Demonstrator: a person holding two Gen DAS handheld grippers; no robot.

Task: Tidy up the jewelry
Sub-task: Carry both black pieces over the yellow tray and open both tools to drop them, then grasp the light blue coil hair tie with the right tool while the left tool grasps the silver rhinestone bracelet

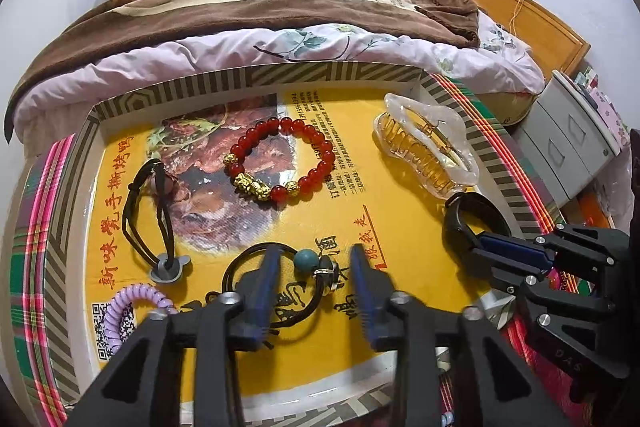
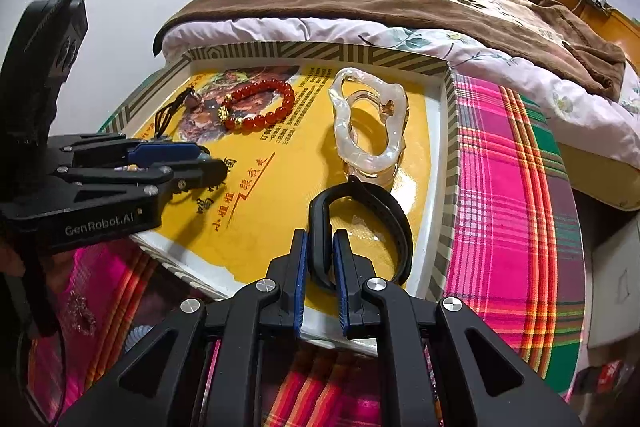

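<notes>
1. The left gripper [image 1: 314, 255] stands with its fingers apart at lower centre of the left wrist view, straddling a black hair tie [image 1: 276, 287] with a teal bead [image 1: 303, 258]; the pads do not press on it.
2. The right gripper [image 2: 320, 247] is clamped narrowly on a black band [image 2: 360, 227] at lower centre of the right wrist view. The band's near end is hidden behind the fingers.
3. Both things lie in a shallow tray [image 1: 256, 77] with a striped rim and a yellow printed liner, set on a plaid cloth [image 2: 512, 187].
4. A lilac spiral hair tie [image 1: 120, 311] at lower left of the left wrist view is partly covered by the gripper body.
5. Clear in the tray: a red bead bracelet [image 1: 280, 159] at centre, a black cord loop [image 1: 152, 211] to the left, and a pearly claw clip [image 1: 428, 151] at upper right, just beside the band.
6. Small things on the cloth at lower left of the right wrist view are too blurred to name.
7. A bed [image 1: 280, 15] with a brown blanket fills the upper frame beyond the tray.
</notes>
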